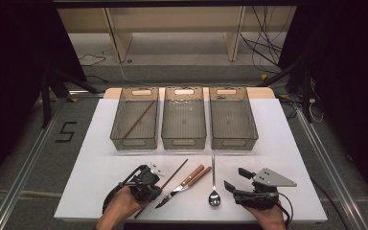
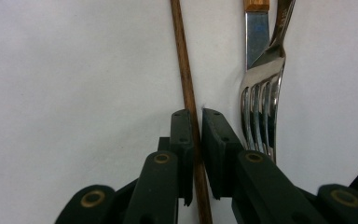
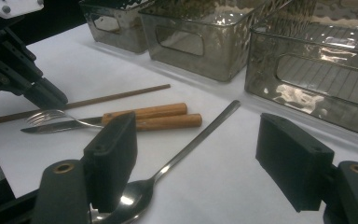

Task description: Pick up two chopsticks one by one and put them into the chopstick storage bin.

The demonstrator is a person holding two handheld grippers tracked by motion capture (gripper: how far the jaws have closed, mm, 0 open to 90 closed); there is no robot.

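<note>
The white desk (image 1: pixel 100 143) stood on a grey floor, with bare wooden shelving behind its far edge. Along that far edge three clear bins sat in a row: the left bin (image 1: pixel 134 118) held one chopstick lying slantwise, and the middle bin (image 1: pixel 184 117) and right bin (image 1: pixel 233 117) stood beside it.

Near the front edge, left of centre, your left gripper (image 2: pixel 195 140) had its jaws clenched on the second chopstick (image 2: pixel 185 70), which lay flat on the desk and ran slantwise toward the bins. The pads pressed it from both sides, close to its near end. Just beside it lay a fork (image 2: pixel 261 102) resting partly across a wooden-handled knife (image 3: pixel 135 122), their handles side by side and pointing toward the bins.

Right of those, a spoon (image 1: pixel 213 184) lay with its bowl toward the front edge. Your right gripper (image 3: pixel 200 163) rested near the front right of the desk, jaws released and wide apart, grasping nothing; the spoon's bowl lay just before them.
</note>
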